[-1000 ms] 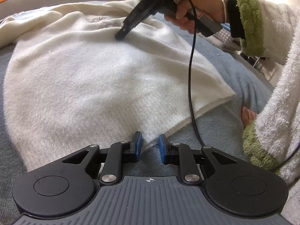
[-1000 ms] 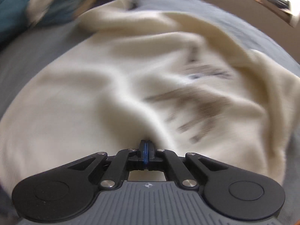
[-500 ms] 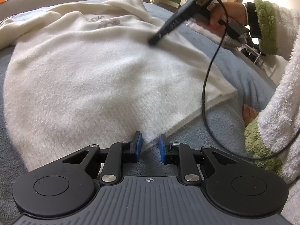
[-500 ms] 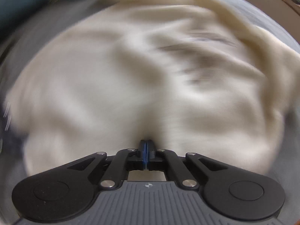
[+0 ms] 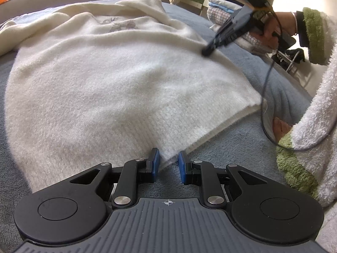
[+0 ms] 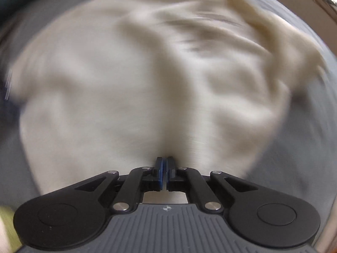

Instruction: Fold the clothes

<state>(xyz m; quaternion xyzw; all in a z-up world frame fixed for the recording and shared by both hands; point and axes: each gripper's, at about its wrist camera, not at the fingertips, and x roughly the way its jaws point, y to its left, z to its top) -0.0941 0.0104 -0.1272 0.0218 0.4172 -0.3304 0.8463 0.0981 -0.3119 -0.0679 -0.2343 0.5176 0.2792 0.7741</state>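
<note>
a sweater [image 5: 118,88] lies spread on a bed cover [image 5: 242,147], which shows on every side of it in the left wrist view. its hem runs along the near side, and the hem's edge lies between the parted fingers of the left gripper [image 5: 167,164], which sits low and in front of the hem. the sweater's printed chest lies farther back, with a sleeve [image 5: 145,8] folded over behind it. the right gripper [image 5: 207,51] comes in from the upper right and its tip touches the sweater's right edge. a cable [image 5: 264,97] hangs from it down to the right of the sweater. behind that, beyond the bed, folded laundry [image 5: 221,10] is stacked.
</note>
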